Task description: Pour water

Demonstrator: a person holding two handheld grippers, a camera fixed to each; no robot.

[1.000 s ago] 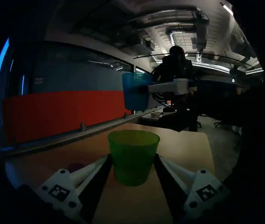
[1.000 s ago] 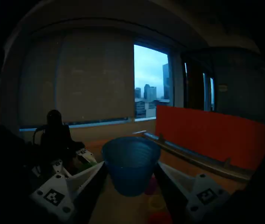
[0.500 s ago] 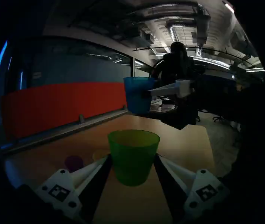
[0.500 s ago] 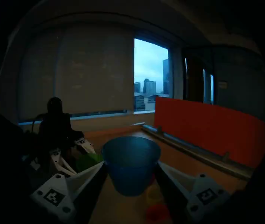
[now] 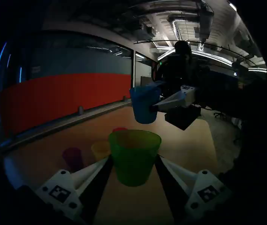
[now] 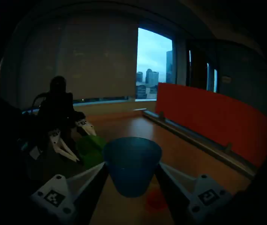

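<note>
**Left of table (image 5: 186, 146):** purple cup (image 5: 72, 157), yellow cup (image 5: 100, 149), red cup (image 5: 119, 130), all standing.

**Item 1:** left gripper (image 5: 133, 165), both fingers clamped on the green cup (image 5: 134, 155), which is upright and low over the table.

**Item 2:** right gripper (image 6: 132, 172), both fingers clasping the blue cup (image 6: 132, 165), held higher and beyond the green one.

**Handling:** bring the blue rim over the green mouth, tip slowly, and keep the receiving cup steady.

**Change over 1 s:** the blue cup is lower and nearer. The 3 small cups have come fully into sight.
</note>
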